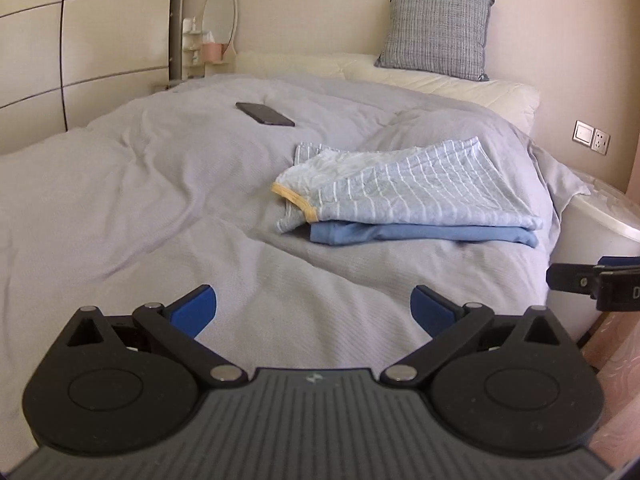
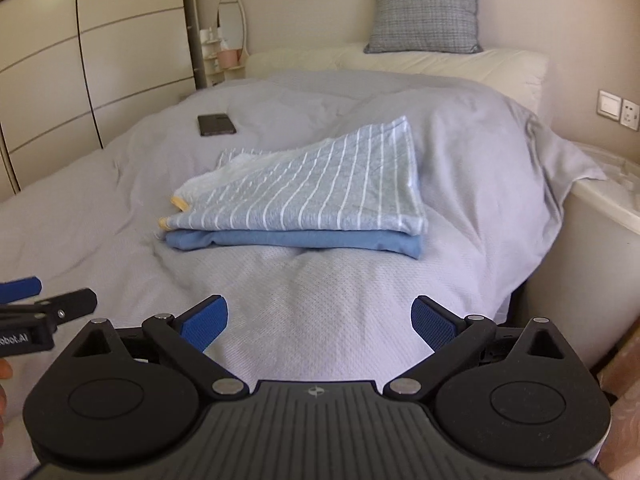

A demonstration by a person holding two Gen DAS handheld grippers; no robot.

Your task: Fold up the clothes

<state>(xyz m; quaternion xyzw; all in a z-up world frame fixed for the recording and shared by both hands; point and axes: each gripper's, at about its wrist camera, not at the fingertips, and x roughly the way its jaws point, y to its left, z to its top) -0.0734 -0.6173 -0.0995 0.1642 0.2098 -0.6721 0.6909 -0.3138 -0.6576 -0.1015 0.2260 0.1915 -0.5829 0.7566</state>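
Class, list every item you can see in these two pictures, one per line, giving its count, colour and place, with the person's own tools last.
striped garment: one, light blue with white stripes and yellow trim, folded on top of the stack
plain garment: one, blue, folded beneath it
duvet: one, grey, covering the bed
phone: one, dark, on the duvet farther back
cushion: one, grey, against the wall
pillows: cream, at the bed head, count unclear
mirror: one, oval, far corner
wardrobe: cream, left
wall switch and socket: right wall
left tongs: open, blue pads, empty
right tongs: open, empty
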